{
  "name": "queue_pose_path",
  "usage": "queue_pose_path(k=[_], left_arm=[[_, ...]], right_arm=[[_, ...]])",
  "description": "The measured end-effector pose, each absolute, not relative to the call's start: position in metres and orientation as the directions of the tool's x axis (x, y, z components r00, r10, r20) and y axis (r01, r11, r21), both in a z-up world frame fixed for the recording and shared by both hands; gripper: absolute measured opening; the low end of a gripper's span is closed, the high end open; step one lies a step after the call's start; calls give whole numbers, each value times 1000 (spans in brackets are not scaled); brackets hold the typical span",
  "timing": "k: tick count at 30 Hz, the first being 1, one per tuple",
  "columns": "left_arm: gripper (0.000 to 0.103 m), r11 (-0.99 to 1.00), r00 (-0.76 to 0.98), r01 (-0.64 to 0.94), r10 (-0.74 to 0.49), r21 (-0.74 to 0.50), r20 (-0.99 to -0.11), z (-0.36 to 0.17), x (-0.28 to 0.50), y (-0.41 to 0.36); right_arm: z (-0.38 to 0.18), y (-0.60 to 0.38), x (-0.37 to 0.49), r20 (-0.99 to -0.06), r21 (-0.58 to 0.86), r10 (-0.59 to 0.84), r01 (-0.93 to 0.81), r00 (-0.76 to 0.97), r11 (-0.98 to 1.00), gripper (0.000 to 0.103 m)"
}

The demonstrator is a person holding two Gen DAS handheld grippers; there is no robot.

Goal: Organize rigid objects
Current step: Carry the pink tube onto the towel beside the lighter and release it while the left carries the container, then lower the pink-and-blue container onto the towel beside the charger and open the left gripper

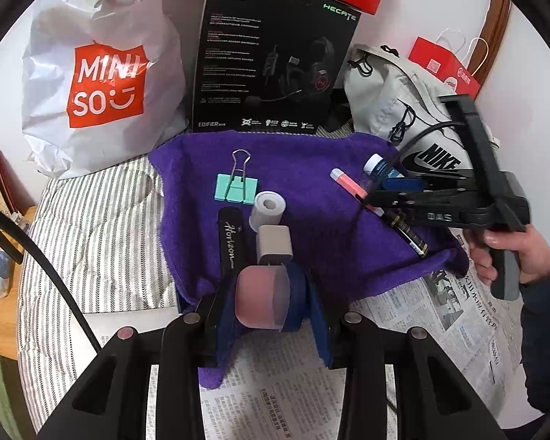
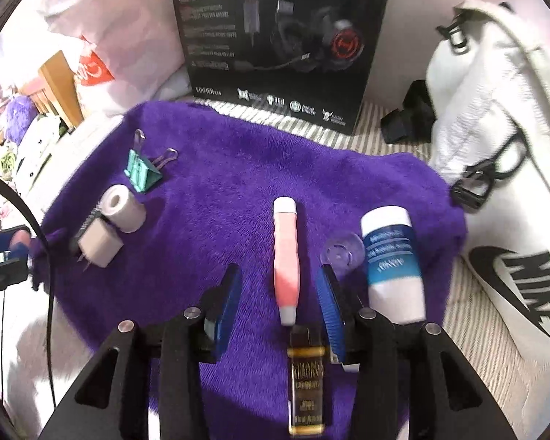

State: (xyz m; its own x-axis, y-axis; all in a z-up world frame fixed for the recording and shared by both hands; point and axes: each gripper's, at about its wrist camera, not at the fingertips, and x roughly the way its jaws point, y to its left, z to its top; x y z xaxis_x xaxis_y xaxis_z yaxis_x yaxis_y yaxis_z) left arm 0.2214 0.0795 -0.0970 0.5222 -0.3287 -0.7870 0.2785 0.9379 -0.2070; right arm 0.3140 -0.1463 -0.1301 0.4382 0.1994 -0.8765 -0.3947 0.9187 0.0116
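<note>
Left gripper [image 1: 266, 299] clenches a frosted pink plastic cap [image 1: 262, 297] between blue pads; just beyond it on the fuzzy purple towel [image 1: 311, 168] lie a black "Horizon" pen case [image 1: 229, 238], beige plug [image 1: 275, 244], white tape roll [image 1: 267, 207] and mint binder clip [image 1: 237, 187]. Right gripper [image 2: 277, 306] stands released, its ridged blue pads clear of the pink-and-white marker [image 2: 286, 256] between them, a dark gold-lettered tube [image 2: 306, 381] beneath, a white-and-blue bottle [image 2: 392, 264] just right. Behind stand a black "EDIFIER" "HECATE G2" headset box [image 1: 275, 62], white "MINISO" bag [image 1: 102, 84] and grey "NIKE" bag [image 1: 414, 121].

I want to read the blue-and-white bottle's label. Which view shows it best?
The right wrist view: the bottle lies close, full length, though its print is blurred. In the left wrist view, the right claw hides most of it.
</note>
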Motion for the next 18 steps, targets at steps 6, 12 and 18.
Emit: queue_pose_path(k=[6,12,18], left_arm=[[35,929,497,292,-349,-226,-794,-99,226,65],[35,924,464,310,-351,-222,-813,-109,240,42],[35,919,428,320,-358,-232,-830,-123,259,18]], right_arm=[[-111,-168,281,-851,29,224,-384,474,923,45],[-108,-195,252,-842,55,237,-361,484,931,46],[-113,-204,242,-844,67,243,-356,478,932,47]])
